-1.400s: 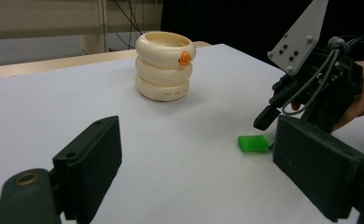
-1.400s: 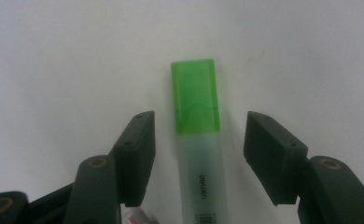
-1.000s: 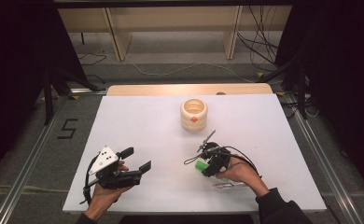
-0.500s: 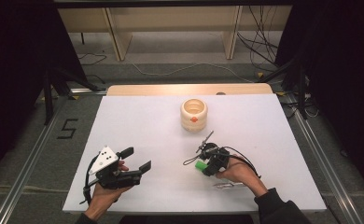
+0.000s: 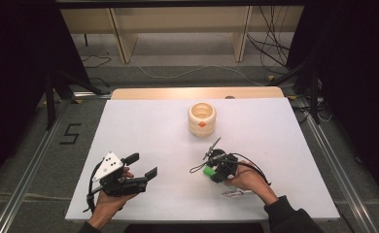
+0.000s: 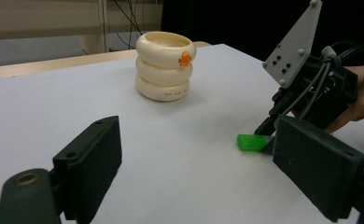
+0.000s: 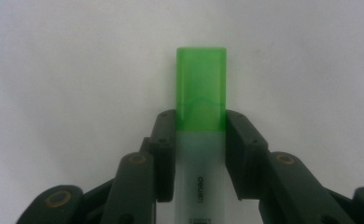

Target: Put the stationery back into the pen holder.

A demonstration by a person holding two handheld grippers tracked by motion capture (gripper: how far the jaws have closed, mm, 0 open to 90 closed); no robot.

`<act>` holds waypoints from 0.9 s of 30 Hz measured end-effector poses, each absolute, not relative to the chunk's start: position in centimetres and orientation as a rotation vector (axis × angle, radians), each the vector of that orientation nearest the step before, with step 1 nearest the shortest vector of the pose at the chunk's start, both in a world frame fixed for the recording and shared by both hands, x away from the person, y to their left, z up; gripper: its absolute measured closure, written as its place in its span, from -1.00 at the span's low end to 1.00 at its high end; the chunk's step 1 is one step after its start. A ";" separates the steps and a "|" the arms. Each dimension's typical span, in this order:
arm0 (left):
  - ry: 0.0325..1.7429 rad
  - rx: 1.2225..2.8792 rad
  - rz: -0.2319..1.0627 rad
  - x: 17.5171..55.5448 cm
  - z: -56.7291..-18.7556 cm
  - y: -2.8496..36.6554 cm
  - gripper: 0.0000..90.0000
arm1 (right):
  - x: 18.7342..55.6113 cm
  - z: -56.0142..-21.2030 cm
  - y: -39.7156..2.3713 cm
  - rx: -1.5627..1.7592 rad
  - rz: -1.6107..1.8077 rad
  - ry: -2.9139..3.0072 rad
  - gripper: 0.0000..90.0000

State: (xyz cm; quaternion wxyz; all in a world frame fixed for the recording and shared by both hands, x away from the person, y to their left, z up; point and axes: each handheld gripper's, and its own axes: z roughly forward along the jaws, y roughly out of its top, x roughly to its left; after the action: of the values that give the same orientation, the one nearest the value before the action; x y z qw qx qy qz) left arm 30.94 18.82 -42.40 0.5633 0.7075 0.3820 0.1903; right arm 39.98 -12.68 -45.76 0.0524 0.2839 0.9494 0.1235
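While the left tool (image 5: 141, 165) gapes idle, the right tool (image 7: 201, 123), just closing, clamps the green highlighter (image 7: 201, 95).

The left gripper (image 5: 140, 166) rests low in the person's left hand (image 5: 111, 196), its jaws spread wide with nothing between them. The right gripper (image 5: 212, 165) points down (tilted forward), jaws just closing in, pads pressed flat on both sides of what it holds.

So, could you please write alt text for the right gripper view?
The right gripper has just been closing its two black jaws on a green-capped translucent highlighter pen, pads against its sides, cap pointing away, over the plain white table.
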 end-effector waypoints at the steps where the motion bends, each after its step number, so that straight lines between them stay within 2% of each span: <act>1: 0.899 1.665 0.448 30.9 -42.4 18.8 -0.66 | 40.0 -45.7 -12.7 0.859 0.380 2.883 0.49; 27: 0.903 1.664 0.447 31.0 -42.4 18.8 -0.66 | 40.4 -42.1 -14.9 0.823 0.868 2.543 0.50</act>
State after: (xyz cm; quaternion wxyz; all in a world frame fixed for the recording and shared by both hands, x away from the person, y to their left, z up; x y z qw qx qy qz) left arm 30.95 18.81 -42.43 0.5633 0.7068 0.3837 0.1897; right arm 40.35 -14.88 -42.14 0.1650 0.2888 0.8925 0.3047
